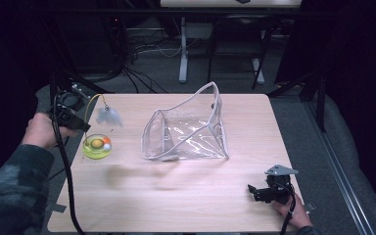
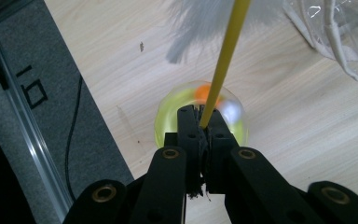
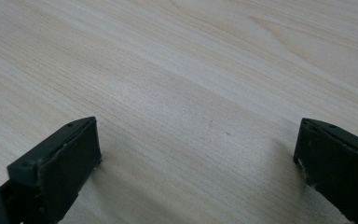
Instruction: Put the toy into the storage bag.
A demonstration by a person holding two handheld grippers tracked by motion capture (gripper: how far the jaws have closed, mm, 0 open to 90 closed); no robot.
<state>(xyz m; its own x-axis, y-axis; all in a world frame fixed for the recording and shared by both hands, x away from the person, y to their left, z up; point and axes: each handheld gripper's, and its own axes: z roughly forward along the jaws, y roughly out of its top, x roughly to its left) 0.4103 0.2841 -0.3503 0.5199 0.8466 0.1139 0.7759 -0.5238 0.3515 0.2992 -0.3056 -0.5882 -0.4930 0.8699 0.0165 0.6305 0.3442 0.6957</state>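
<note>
Left gripper (image 2: 200,122): clamped on thin yellow wand (image 2: 224,65) of white-feather toy with round yellow-green base (image 1: 97,146), at table's left, beside clear plastic pouch (image 1: 186,128). Right gripper (image 3: 198,154): wide, unloaded, near edge. Likely outstanding: placement into pouch.

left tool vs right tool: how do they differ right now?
The left tool is shut on the yellow wand of a feather toy; the right tool is open and holds nothing. The left is raised above the table; the right sits low over bare wood. Both have black jaws.

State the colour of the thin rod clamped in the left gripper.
The rod is yellow, clearest in the left gripper view.
</note>
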